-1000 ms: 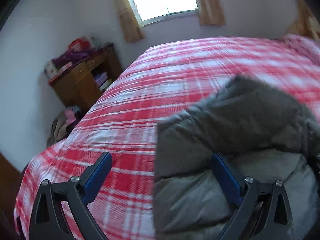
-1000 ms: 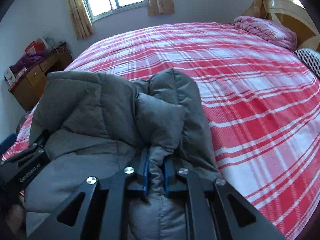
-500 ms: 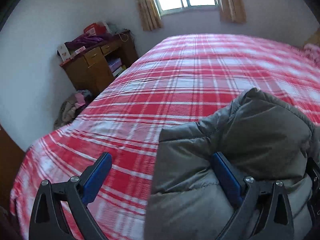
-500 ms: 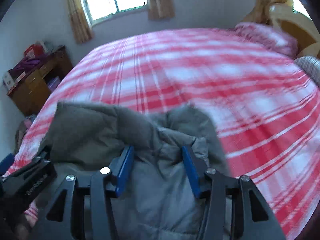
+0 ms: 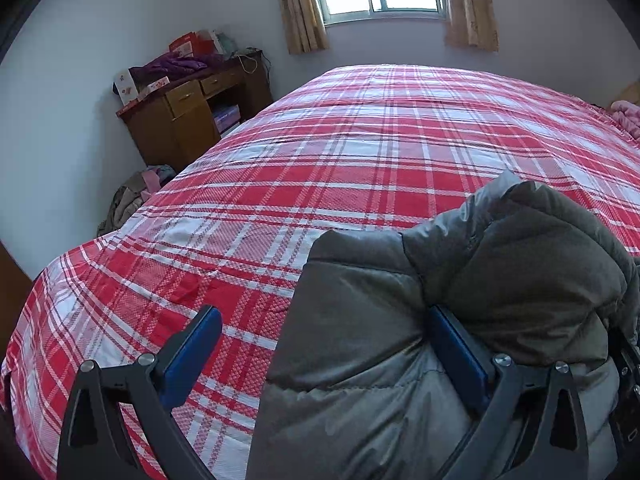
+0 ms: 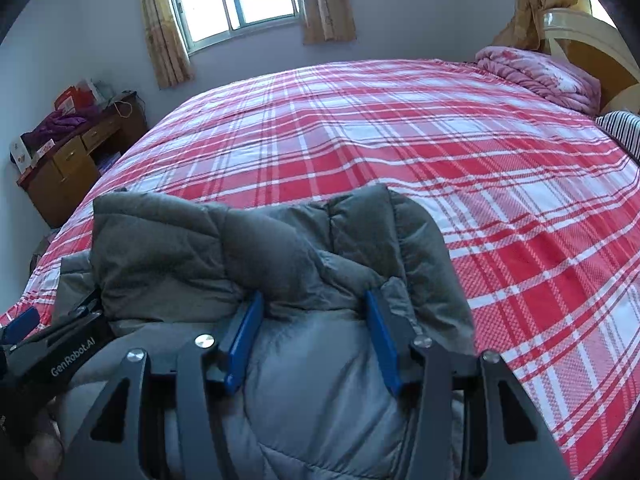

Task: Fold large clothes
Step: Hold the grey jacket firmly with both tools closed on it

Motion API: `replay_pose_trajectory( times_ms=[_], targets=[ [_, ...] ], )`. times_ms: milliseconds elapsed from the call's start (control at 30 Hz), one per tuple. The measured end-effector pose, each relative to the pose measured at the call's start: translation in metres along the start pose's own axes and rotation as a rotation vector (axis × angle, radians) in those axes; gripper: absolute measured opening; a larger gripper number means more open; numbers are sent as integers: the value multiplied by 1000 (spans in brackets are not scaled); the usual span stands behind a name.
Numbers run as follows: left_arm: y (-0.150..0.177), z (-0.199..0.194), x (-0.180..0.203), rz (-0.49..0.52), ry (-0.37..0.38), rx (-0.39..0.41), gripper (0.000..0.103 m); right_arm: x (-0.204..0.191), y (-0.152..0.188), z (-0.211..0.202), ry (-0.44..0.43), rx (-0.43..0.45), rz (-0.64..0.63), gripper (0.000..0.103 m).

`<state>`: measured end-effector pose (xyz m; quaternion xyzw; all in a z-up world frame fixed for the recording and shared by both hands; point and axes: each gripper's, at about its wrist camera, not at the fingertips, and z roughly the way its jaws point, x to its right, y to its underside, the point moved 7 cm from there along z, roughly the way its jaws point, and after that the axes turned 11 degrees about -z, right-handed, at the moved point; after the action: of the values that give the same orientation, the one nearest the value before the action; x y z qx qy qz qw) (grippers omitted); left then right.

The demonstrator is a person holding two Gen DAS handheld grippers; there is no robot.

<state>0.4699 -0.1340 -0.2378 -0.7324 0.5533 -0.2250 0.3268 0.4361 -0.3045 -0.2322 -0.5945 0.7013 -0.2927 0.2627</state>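
A grey padded jacket point(image 5: 520, 264) lies folded over on itself at the near edge of the red plaid bed point(image 5: 360, 160). My left gripper point(image 5: 323, 312) is wide open. Its left finger hangs over the bare sheet and its right finger rests against the jacket's folded bulge. In the right wrist view the jacket point(image 6: 180, 240) shows its darker fold lying on the lighter lower layer. My right gripper point(image 6: 313, 295) is open and straddles the edge of that fold, with its pads apart and not pressing. The left gripper's black body point(image 6: 60, 344) shows at the left.
A wooden desk point(image 5: 188, 120) piled with boxes and purple cloth stands by the wall on the left. Clothes point(image 5: 132, 196) lie heaped on the floor beside it. At the bed's far right are a pink quilt point(image 6: 540, 76), a striped pillow point(image 6: 620, 128) and the headboard point(image 6: 592, 40).
My right gripper was shut on a fold of the jacket; it has opened and let go. The fold has settled lower on the bed. My left gripper has sunk a little and levelled.
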Motion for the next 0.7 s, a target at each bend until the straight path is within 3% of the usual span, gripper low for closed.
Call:
replay_pose_trajectory(
  times_ms=[700],
  targets=[
    [5,11,-2,-32,42,-53,102,-2,4,13,42,-45,-30,55]
  ],
)
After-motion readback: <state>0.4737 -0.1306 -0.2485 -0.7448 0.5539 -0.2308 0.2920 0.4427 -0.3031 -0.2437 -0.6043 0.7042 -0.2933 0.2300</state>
